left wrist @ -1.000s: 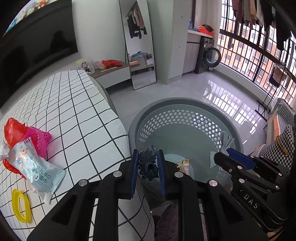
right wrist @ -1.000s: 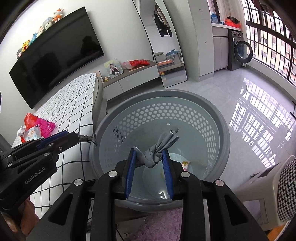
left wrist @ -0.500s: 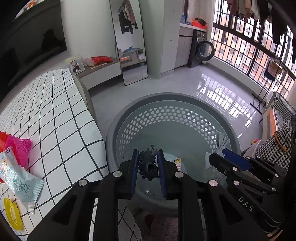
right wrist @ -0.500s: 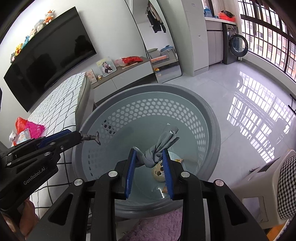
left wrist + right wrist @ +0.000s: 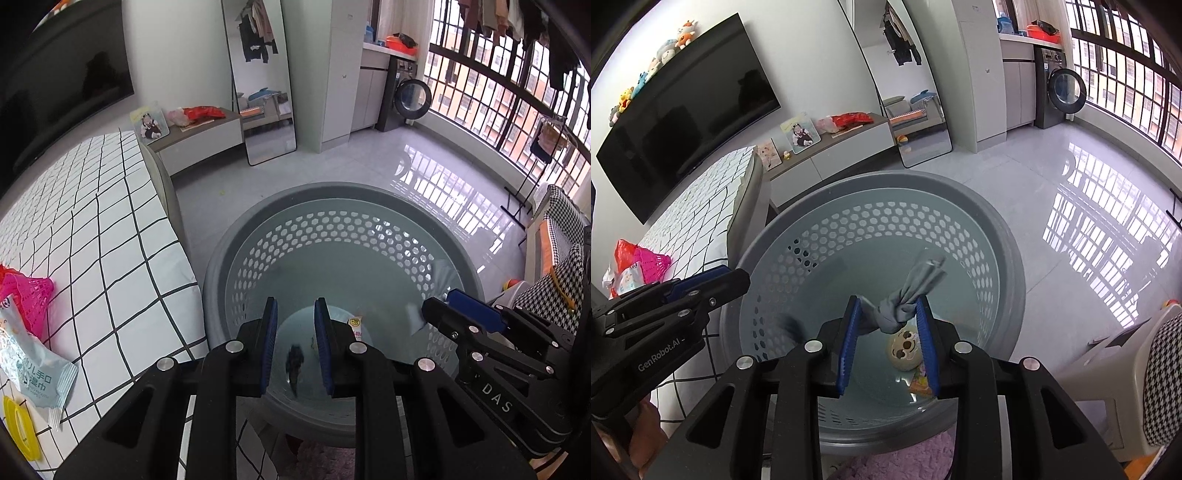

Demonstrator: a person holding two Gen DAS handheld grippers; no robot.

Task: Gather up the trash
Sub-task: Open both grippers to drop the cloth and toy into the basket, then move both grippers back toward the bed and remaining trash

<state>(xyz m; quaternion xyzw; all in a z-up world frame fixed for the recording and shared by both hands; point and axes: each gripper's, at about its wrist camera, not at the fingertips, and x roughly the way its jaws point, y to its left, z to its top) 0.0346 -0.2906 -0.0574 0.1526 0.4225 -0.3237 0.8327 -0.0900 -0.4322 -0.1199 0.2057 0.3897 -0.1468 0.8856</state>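
Two grippers, one basket. Left gripper (image 5: 295, 334): jaws parted, nothing between them, over the near rim of the basket (image 5: 369, 192). Below the gap, a dark blurred object (image 5: 294, 360) seen against the basket floor; whether it lies there or is in mid-air, cannot tell. Right gripper (image 5: 888, 326): jaws pressed on a knotted grey cloth (image 5: 905, 299), its loose end sticking up and away, held over the basket interior.

Basket floor, right view: one round tan face-printed item (image 5: 904, 349) and one orange packet (image 5: 921, 384), the packet partly behind the right finger. Left view shows only a small white-and-yellow packet (image 5: 355, 328) there, cut off by its own finger.

On the checked sheet (image 5: 110, 240) left of the basket, left view: one pale blue wipes pack (image 5: 33, 373), one pink mesh piece (image 5: 26, 299), one yellow ring (image 5: 18, 424), the ring clipped by the frame edge. Right view adds a red bag (image 5: 623, 251) behind the pink mesh; the ring is out of sight there.

Far: one mirror (image 5: 264, 79), one washer (image 5: 410, 98), one TV (image 5: 690, 114). Plush toys atop the TV show in the right view only.
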